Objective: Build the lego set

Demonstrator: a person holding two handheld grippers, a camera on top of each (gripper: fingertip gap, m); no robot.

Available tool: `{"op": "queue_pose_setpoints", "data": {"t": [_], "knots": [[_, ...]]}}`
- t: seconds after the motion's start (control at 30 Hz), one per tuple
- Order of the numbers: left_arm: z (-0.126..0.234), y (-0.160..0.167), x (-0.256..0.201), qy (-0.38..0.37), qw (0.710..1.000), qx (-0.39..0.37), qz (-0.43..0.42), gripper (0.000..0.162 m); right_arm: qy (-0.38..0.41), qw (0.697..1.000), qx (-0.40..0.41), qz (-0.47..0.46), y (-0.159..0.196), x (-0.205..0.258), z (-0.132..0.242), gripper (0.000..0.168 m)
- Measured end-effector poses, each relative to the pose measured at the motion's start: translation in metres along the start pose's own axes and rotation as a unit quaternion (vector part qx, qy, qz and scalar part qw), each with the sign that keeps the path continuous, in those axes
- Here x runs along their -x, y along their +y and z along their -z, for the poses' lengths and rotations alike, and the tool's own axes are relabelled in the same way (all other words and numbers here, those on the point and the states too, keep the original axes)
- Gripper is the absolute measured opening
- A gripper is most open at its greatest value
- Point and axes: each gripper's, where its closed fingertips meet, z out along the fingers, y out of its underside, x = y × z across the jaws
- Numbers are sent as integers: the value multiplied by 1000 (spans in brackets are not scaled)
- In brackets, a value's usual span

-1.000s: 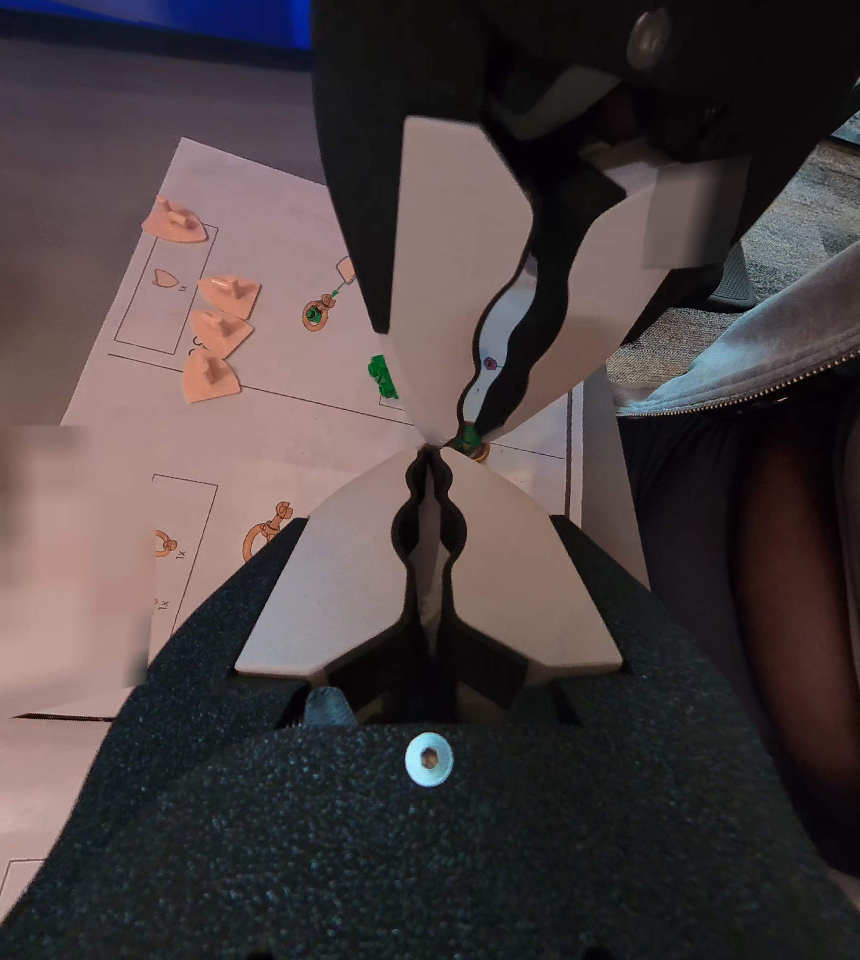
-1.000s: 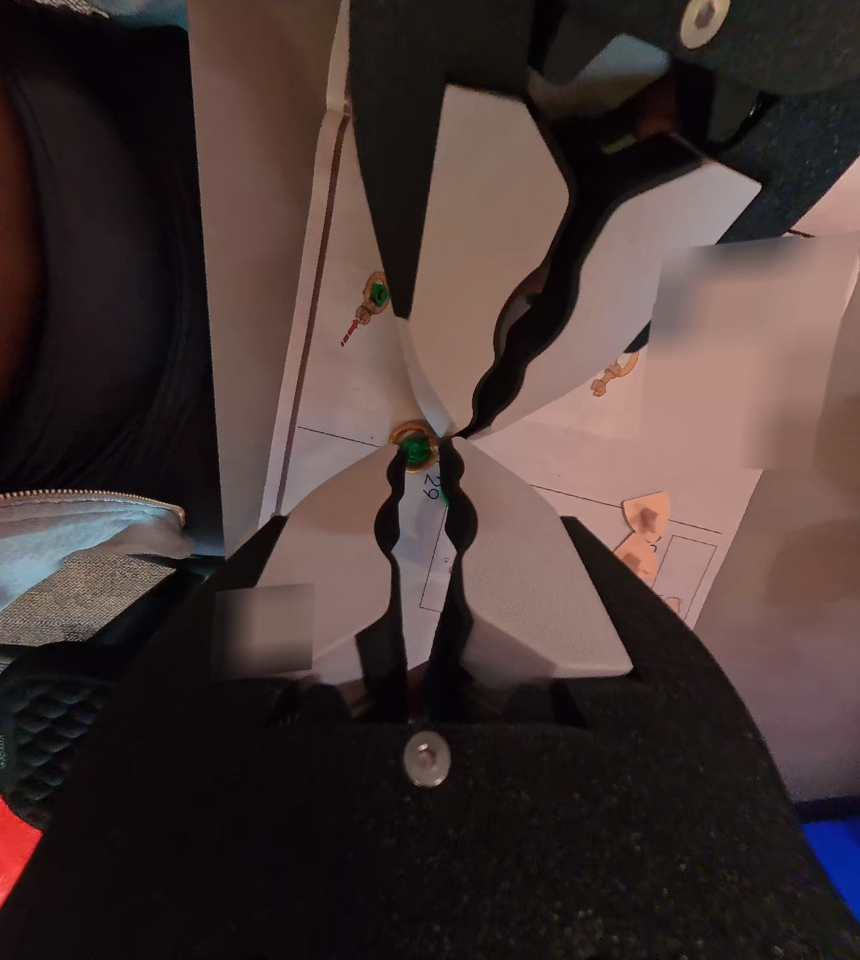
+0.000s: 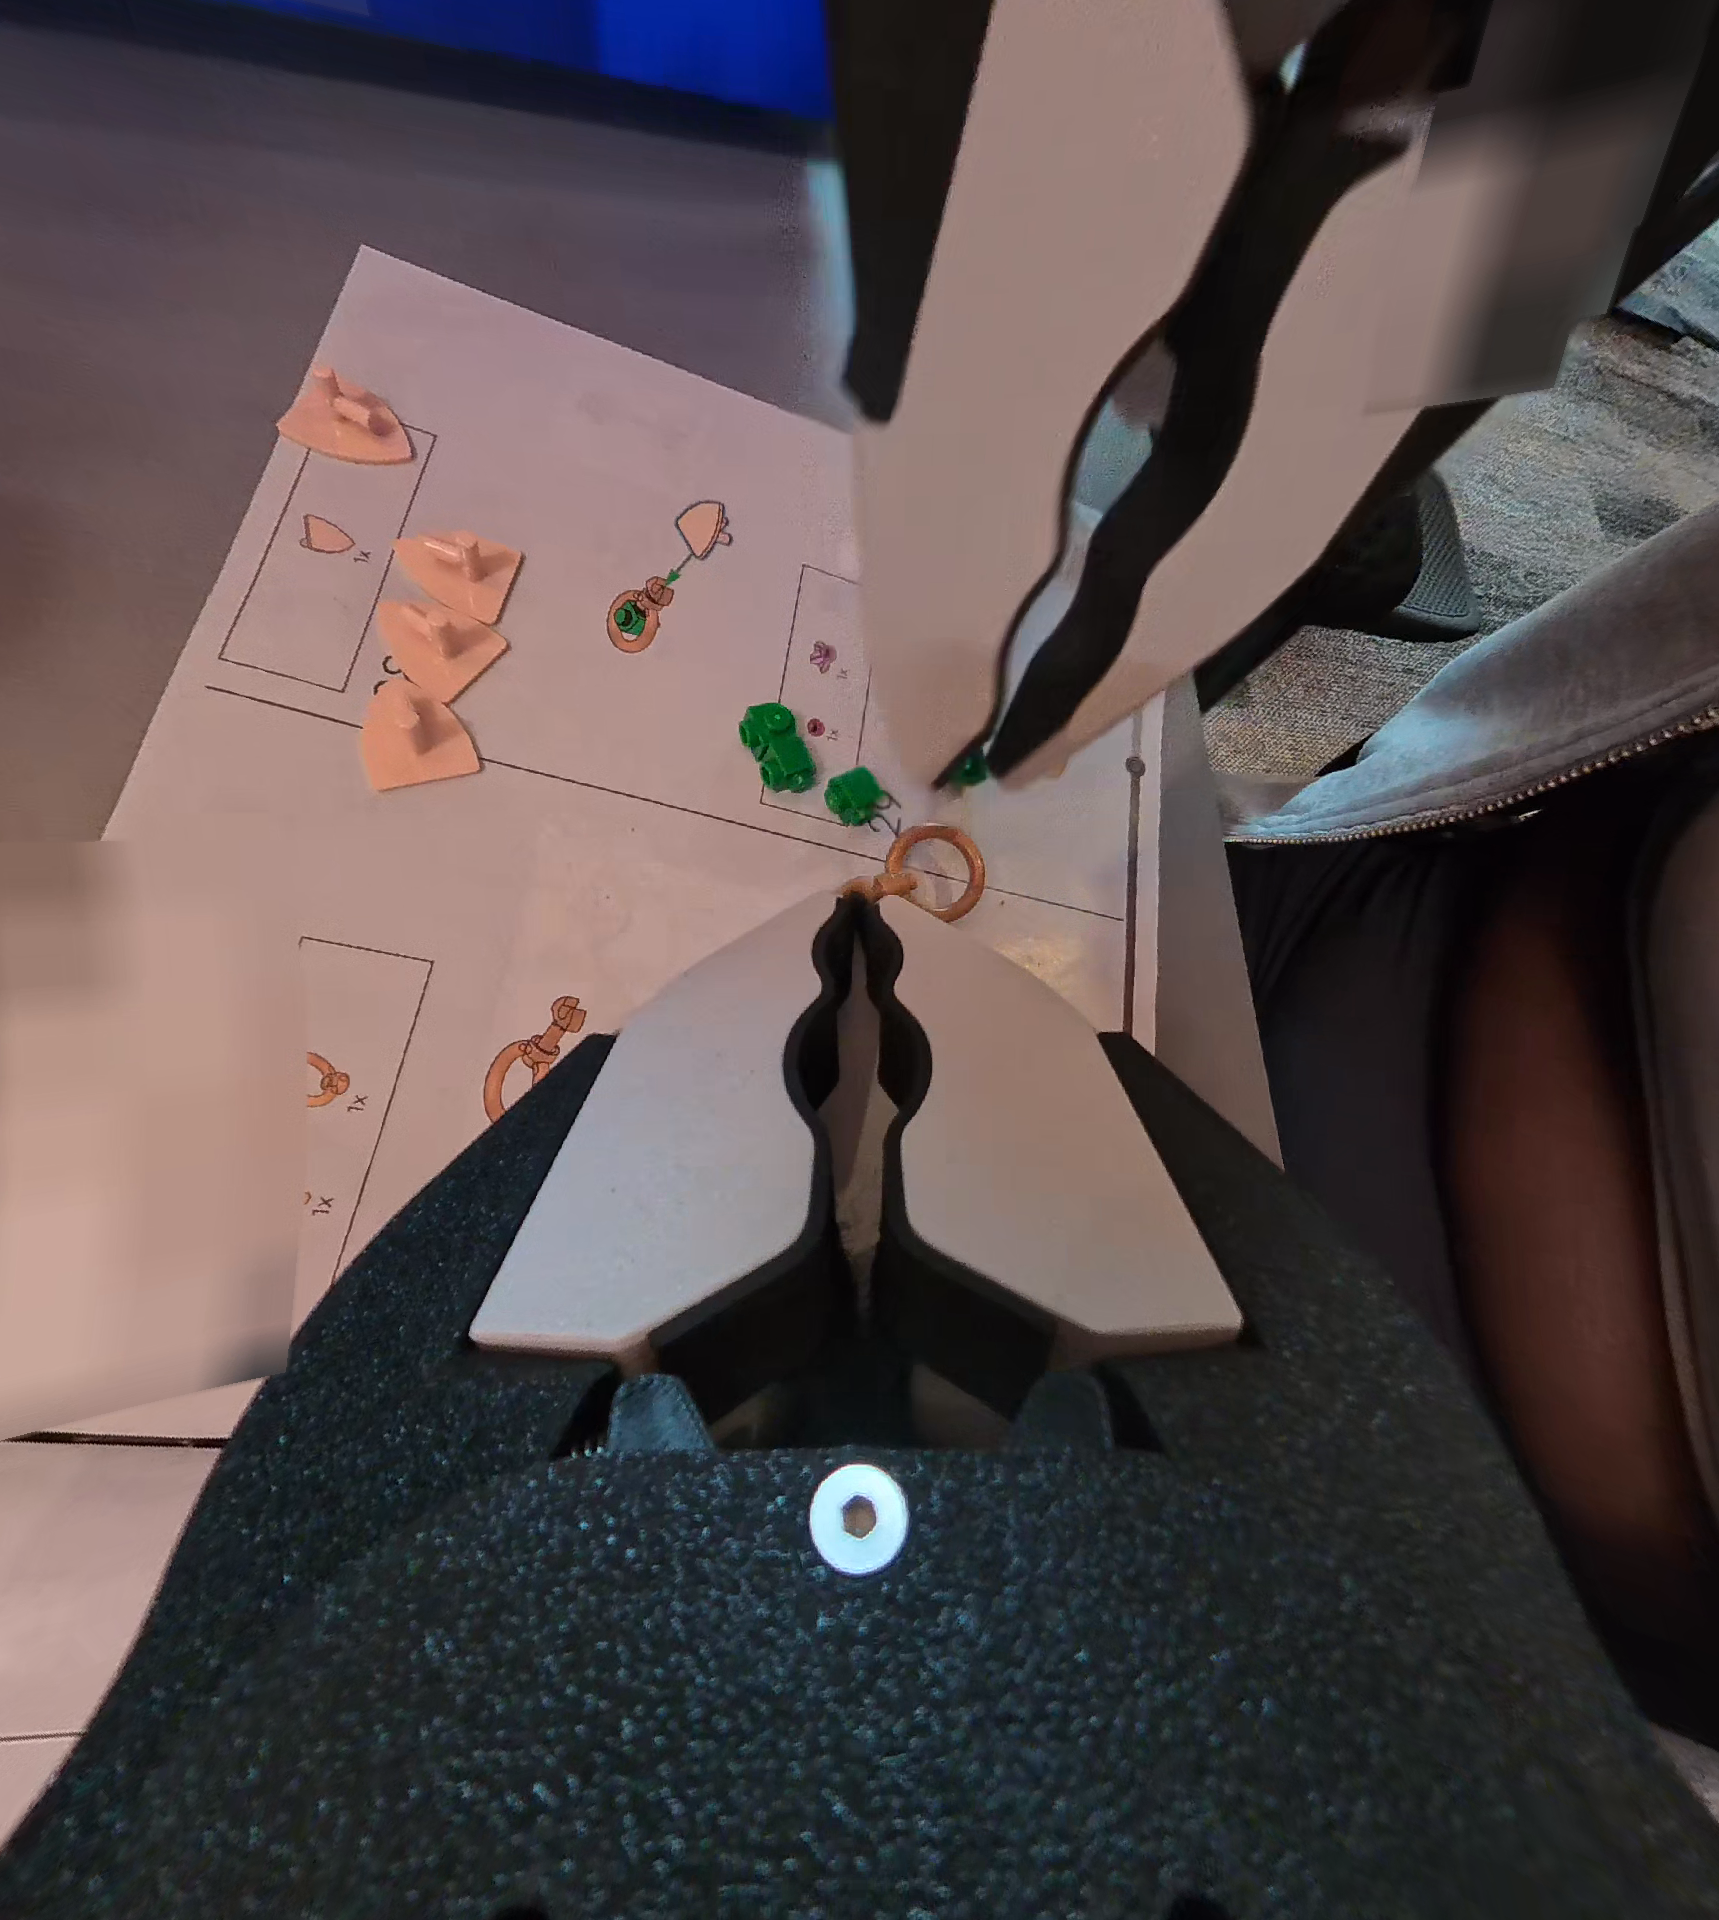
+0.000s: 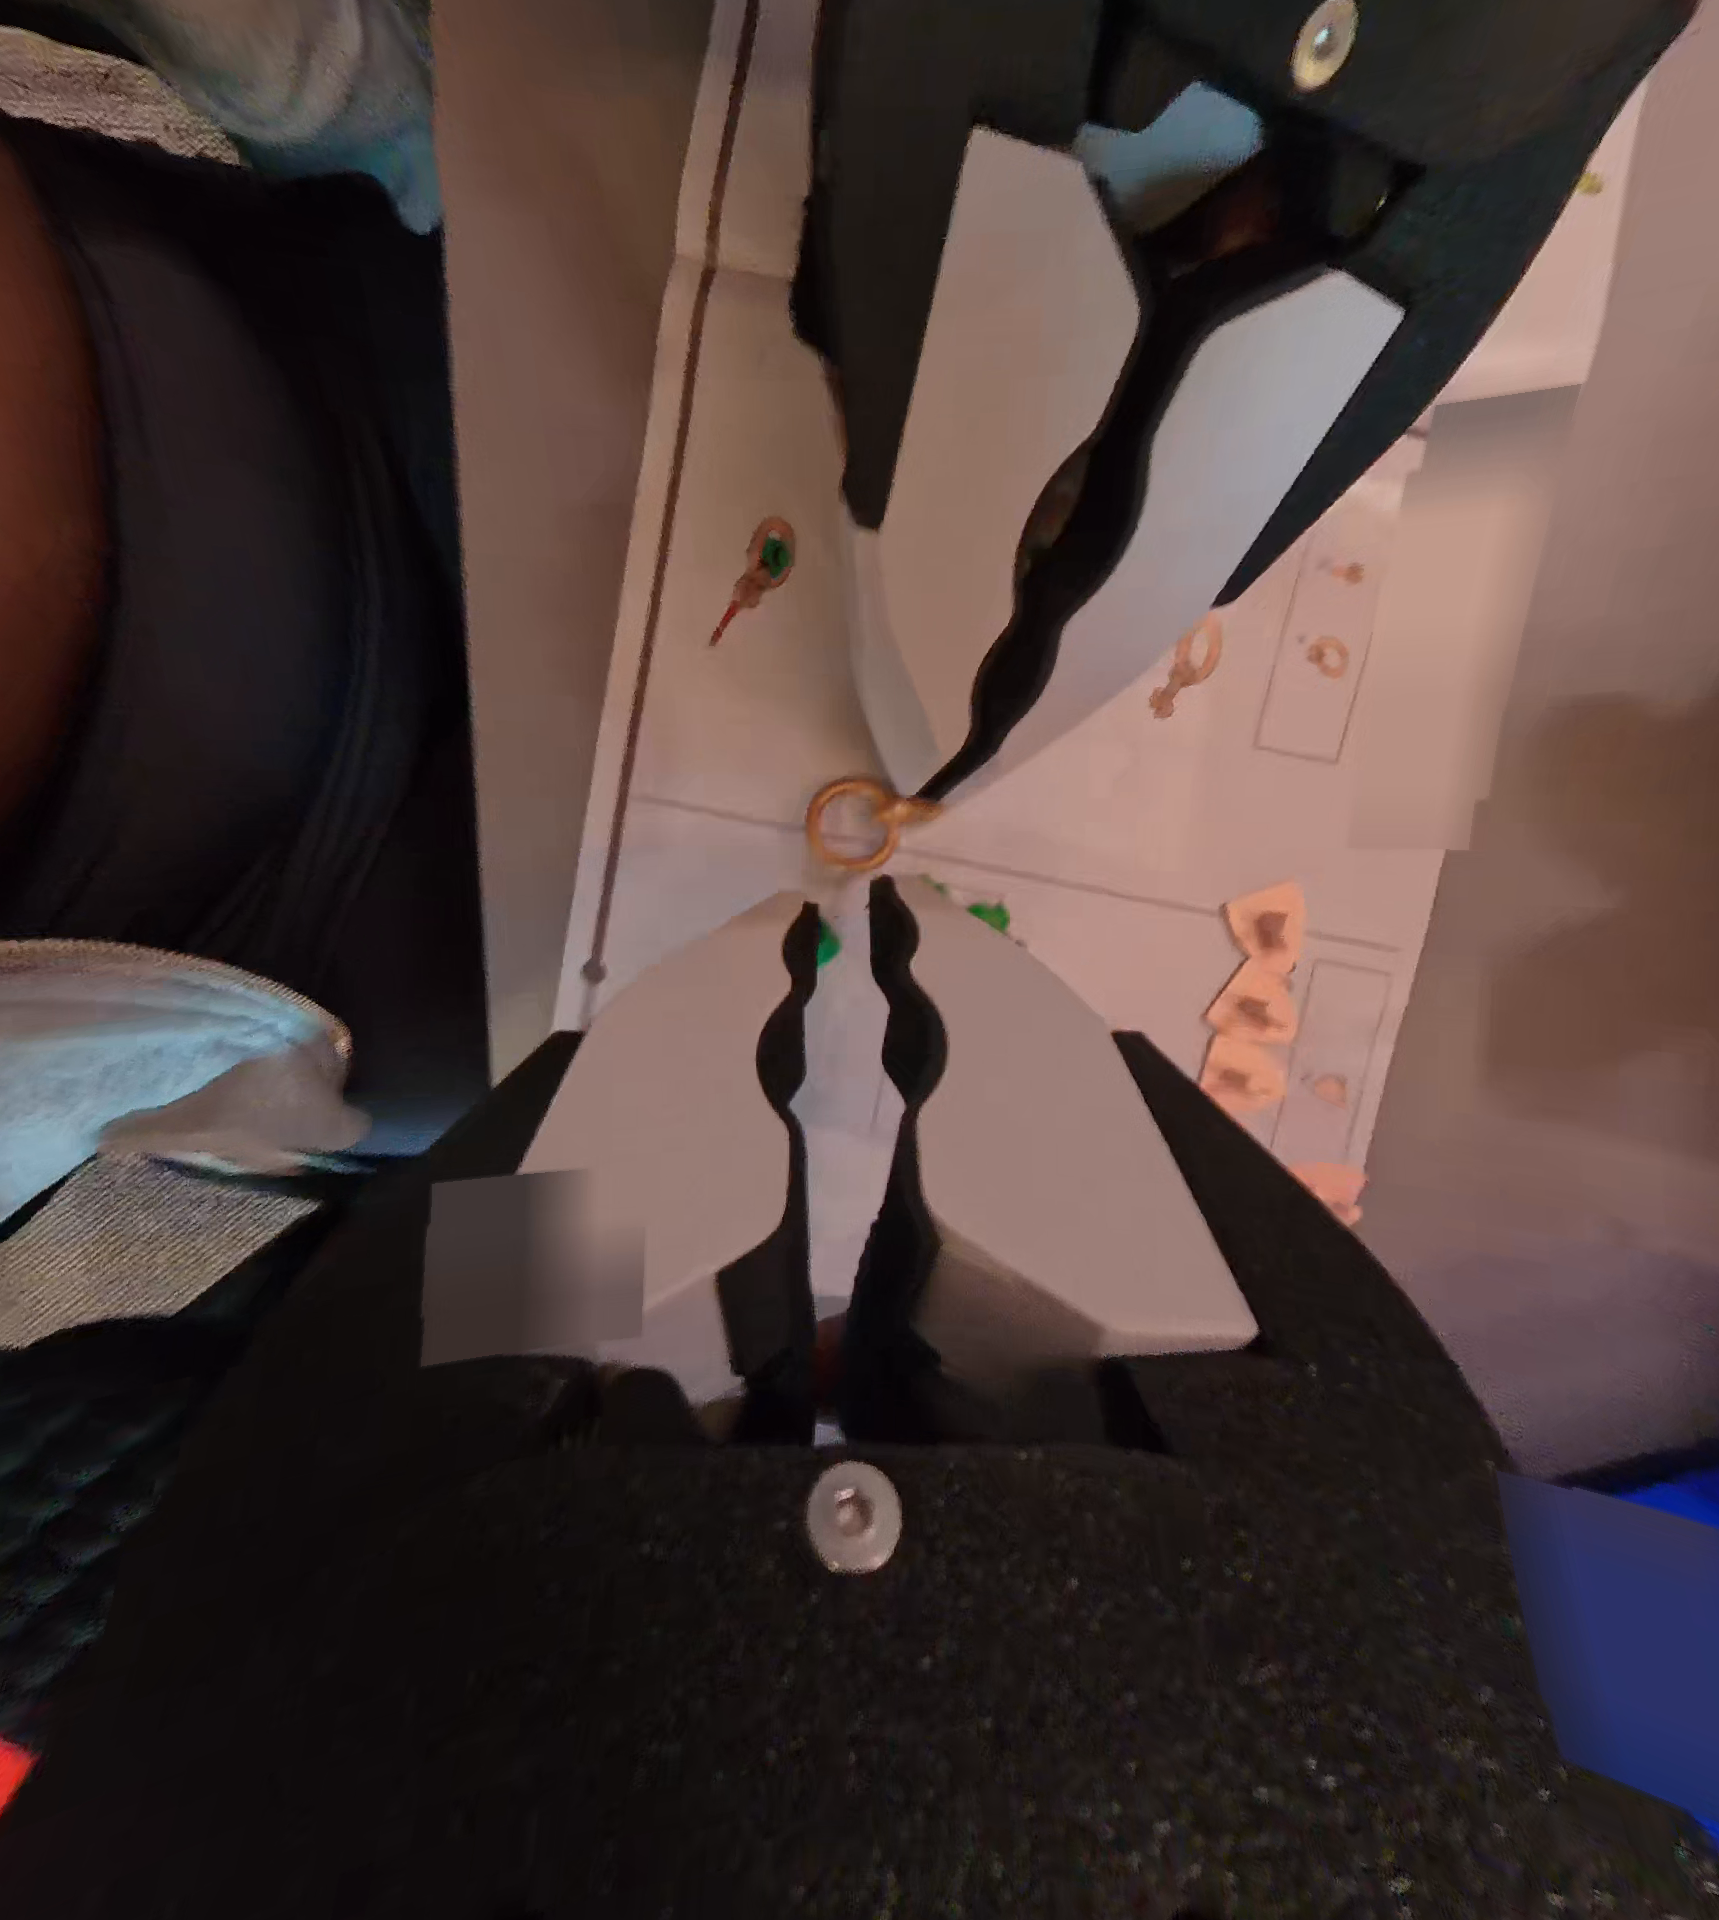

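Observation:
My left gripper is shut on the stem of a small gold ring piece and holds it just above the instruction sheet. My right gripper comes in from above in the left wrist view, shut on a tiny green piece a short way from the ring. In the right wrist view, my right gripper has the green piece between its narrow jaws. The ring, empty inside, hangs from the left gripper just ahead.
Two loose green pieces lie on the sheet left of the ring. Several pink petal pieces lie farther left, and show in the right wrist view. The table edge and a person's lap are close on the right.
The two grippers were tip to tip with the green piece at the ring. They have drawn apart: the ring stays in the left gripper, the green piece in the right.

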Motion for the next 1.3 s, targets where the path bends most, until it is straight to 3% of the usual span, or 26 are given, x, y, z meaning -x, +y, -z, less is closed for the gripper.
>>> {"op": "queue_pose_setpoints", "data": {"t": [0.17, 0.5, 0.67, 0.83, 0.97, 1.13, 1.2, 1.3], "knots": [[0, 0, 0, 1, 1000, 0, 1, 1, 1, 999, 35, -31, 18, 9, 2, 19], [0, 0, 0, -8, 1000, 1, -10, 1, 29, 997, 36, -65, 21, 9, -10, 10], [4, -1, -9, 10, 1000, 2, -4, 8, 119, 984, -67, -112, 6, -4, 3, 10], [25, -22, -5, -24, 997, -67, -7, 18, 262, 932, -230, -101, -27, -22, 37, 10], [56, -57, -16, 14, 976, -214, 47, 18, 388, 838, -382, -25, -61, -29, 79, 10], [112, -92, -60, 196, 868, -434, 144, 23, 413, 776, -473, 62, -101, -2, 103, 10], [121, -94, -76, 208, 852, -463, 132, 25, 403, 768, -492, 77, -111, 9, 108, 10], [122, -94, -99, 215, 854, -461, 107, 28, 400, 757, -506, 105, -123, 26, 114, 10]]}}
